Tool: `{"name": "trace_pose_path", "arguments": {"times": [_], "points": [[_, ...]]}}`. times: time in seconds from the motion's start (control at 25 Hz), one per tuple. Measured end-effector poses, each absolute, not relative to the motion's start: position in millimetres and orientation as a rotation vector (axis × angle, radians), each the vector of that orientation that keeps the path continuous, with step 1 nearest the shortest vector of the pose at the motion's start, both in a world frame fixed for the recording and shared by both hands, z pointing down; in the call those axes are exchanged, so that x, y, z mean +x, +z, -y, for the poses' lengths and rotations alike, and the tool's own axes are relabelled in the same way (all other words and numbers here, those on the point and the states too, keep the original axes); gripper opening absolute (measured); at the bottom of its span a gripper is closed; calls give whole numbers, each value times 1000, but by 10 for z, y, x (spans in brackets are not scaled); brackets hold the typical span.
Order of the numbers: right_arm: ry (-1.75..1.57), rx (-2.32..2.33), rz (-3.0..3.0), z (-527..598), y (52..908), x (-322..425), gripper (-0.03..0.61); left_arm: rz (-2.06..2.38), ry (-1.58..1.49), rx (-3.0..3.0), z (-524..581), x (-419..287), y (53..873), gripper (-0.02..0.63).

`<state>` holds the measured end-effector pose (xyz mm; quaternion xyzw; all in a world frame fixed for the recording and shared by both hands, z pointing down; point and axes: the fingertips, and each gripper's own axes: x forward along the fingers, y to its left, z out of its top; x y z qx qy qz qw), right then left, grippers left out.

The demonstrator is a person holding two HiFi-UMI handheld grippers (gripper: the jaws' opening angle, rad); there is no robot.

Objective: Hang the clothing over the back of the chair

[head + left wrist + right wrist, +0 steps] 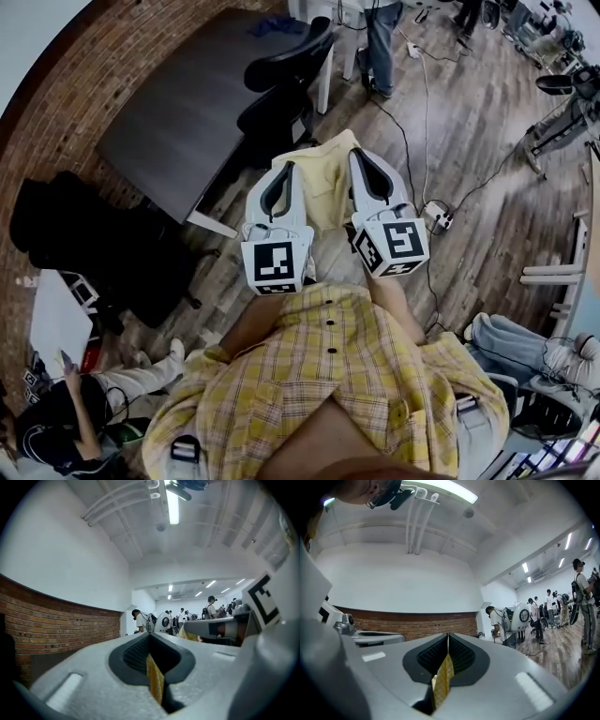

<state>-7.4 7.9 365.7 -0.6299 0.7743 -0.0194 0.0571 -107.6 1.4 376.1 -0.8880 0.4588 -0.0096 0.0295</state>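
Both grippers are clamped on the clothing (323, 183). The left gripper (282, 178) has its jaws closed on a yellow fold (155, 680), and the right gripper (367, 167) is pinched on another edge (443, 679). The garment hangs in the air between them, off the floor. It looks light, soft and floppy, so it'll sag and swing. I'd keep the two grips spread along the top edge so it drapes flat.

The nearest chair (278, 114) is black and tucked in at the near edge of the dark table (178, 112), with a second chair (298, 52) behind it. Cables (419, 141) run across the floor to the right, and a person (382, 42) stands beyond. The table edge crowds the chair back, so approach from the open floor side.
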Motion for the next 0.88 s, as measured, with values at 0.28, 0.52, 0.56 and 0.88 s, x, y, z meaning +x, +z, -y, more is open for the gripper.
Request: {"name": "trace_pose_path", "arguments": {"times": [0.28, 0.52, 0.56, 0.88], "points": [[-89, -1973, -2319, 406, 3688, 23, 14, -1380, -50, -2787, 519, -997, 3787, 0], [-99, -2019, -2304, 796, 3614, 136, 14, -1336, -57, -2805, 897, -872, 3699, 0], [-92, -2025, -2298, 849, 3594, 148, 13, -1330, -59, -2804, 952, -861, 3687, 0], [-48, -2013, -2312, 1110, 3610, 135, 13, -1343, -55, -2800, 1247, -825, 3767, 0]]}}
